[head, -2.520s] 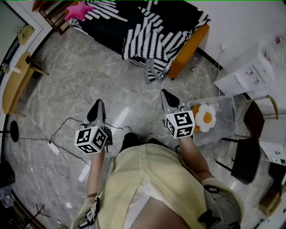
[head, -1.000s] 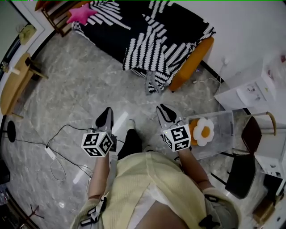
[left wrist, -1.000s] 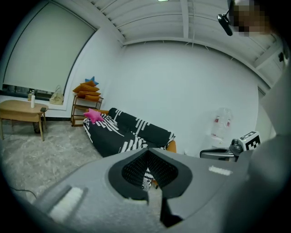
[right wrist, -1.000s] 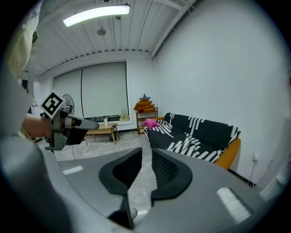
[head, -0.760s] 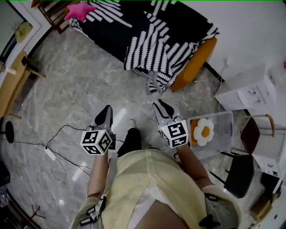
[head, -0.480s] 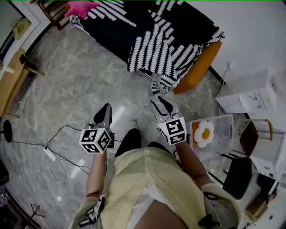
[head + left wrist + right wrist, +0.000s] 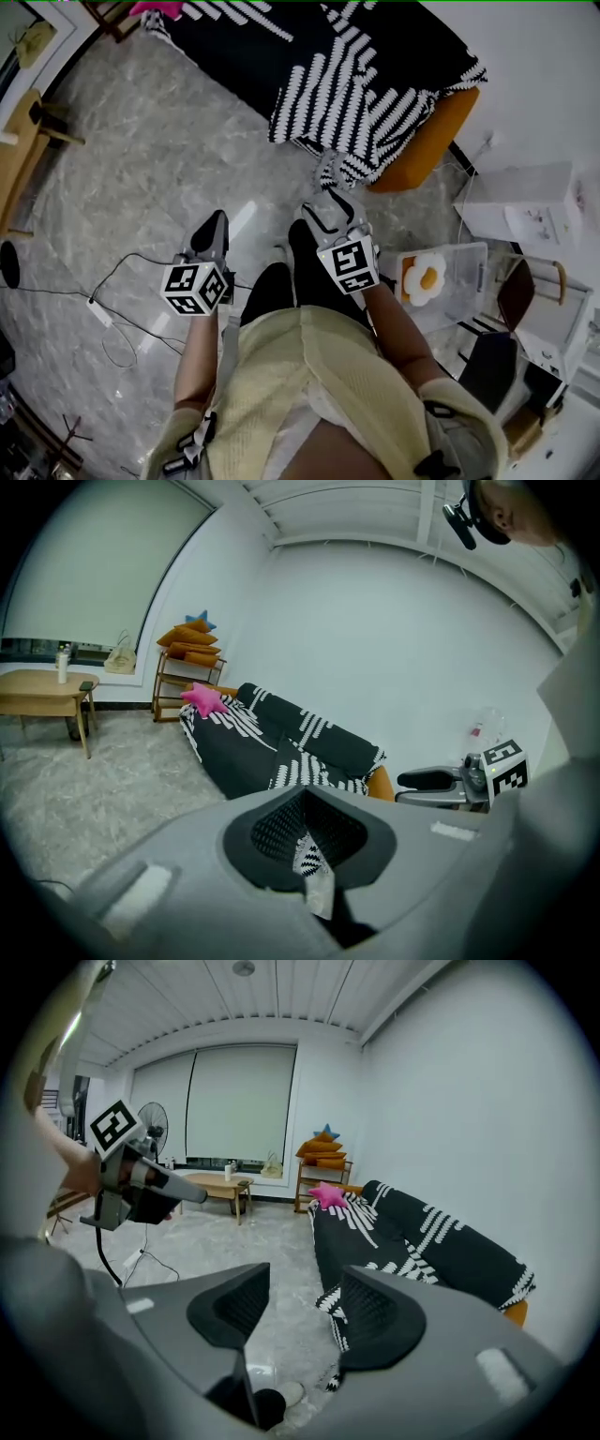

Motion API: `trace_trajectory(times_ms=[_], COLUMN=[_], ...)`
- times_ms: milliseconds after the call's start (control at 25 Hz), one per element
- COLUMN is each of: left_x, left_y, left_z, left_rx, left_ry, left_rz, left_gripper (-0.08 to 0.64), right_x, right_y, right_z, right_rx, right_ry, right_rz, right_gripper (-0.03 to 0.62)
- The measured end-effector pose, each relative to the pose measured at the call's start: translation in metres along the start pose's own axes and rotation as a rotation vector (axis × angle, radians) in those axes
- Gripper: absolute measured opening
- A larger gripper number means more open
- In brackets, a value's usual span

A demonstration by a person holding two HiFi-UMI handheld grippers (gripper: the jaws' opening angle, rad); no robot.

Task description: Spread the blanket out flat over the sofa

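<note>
I aim my right tongs (image 7: 302, 1299), empty and just opening, at the blanket (image 7: 361, 94) drooping off the sofa (image 7: 431, 136), ready to pull it flat, with my left tongs (image 7: 305, 819) closed and empty.

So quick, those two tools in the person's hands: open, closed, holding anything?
Left tool: closed, holding nothing.
Right tool: open, its jaws have just been opening, with nothing between them.

Pale yellow ribbed knit top (image 7: 309, 375)
</note>
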State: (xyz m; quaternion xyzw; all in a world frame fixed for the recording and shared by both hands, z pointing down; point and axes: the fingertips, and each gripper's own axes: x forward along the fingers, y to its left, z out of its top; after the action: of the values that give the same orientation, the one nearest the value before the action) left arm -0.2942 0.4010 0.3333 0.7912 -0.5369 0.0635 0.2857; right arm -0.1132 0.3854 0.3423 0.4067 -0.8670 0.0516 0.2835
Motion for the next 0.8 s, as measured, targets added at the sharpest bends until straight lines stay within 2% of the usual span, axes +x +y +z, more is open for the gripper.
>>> trace_trajectory(times_ms=[280, 520, 800], left_x=[0.048, 0.098, 0.154], left_y=[0.018, 0.029, 0.051], left_z=[0.022, 0.031, 0.05], left_rx=[-0.034, -0.058, -0.043], left_ry=[-0.039, -0.028, -0.048], left_rz=[0.061, 0.083, 0.125], left_gripper=[0.002, 0.002, 0.002], right_x=[0.066, 0.117, 0.173], right_y=[-0.03, -0.063, -0.068], right_z=[-0.015, -0.017, -0.039], right_rx=[-0.041, -0.082, -0.194], right_ry=[0.058, 0.083, 0.148], right_rz=[0.113, 0.192, 0.279], right_gripper=[0.222, 0.222, 0.232])
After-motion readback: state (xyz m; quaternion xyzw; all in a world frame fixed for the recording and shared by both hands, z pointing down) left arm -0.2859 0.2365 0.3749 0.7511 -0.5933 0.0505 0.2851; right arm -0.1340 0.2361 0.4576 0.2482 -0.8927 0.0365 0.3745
